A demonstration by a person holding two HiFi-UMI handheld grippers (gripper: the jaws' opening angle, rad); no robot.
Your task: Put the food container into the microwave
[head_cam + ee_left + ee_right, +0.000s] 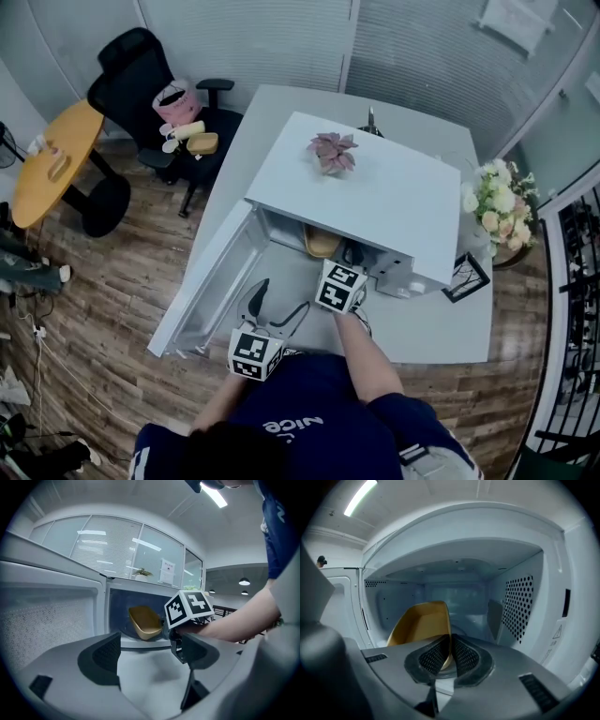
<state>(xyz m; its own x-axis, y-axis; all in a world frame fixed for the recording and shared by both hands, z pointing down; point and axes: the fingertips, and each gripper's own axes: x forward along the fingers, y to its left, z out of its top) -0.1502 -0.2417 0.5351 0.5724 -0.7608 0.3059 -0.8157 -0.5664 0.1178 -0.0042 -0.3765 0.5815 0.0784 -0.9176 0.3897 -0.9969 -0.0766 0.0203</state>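
My right gripper (449,652) has its pads (465,656) clamped on the rim of the yellow food container (421,626). The container tilts up toward eleven o'clock, inside the cavity of the microwave (524,603), whose perforated wall is at three o'clock. The door (208,283) stands open at nine o'clock. My left gripper (151,654) hovers before the opening, jaws wide apart with nothing between them, the container at twelve o'clock beyond.

The food container (422,625) looks like matt tan plastic. The microwave (375,192) is smooth white, its cavity faintly glossy with a perforated right wall. Wood-grain planks cover the floor (122,281); the right hand-held gripper (449,651) has dark ribbed pads (433,657).
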